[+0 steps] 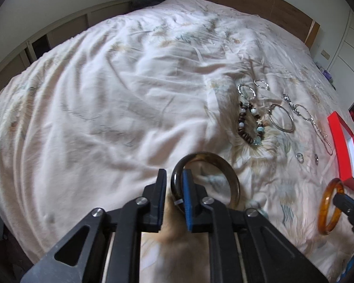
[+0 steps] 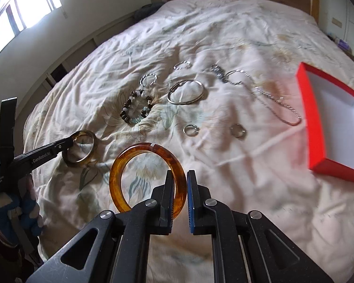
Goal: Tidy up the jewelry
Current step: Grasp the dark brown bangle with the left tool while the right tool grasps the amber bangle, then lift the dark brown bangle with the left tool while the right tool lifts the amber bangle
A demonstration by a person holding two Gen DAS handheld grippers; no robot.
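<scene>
Wrinkly bed cover [image 2: 236, 176] holds jewelry. Left gripper [image 1: 174, 179] fingers are clamped on a dark bangle [image 1: 207, 160]; right gripper [image 2: 180, 181] fingers are clamped on an amber bangle [image 2: 129, 158].

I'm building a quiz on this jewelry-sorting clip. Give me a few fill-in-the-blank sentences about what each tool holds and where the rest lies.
The left tool grips a ____ brown bangle.
The right tool grips the ____ bangle.
The red box is ____ inside.
Between the two silver rings' row and the twisted hoop lies a ____ bracelet.

Missing words: dark; amber; empty; beaded
</scene>
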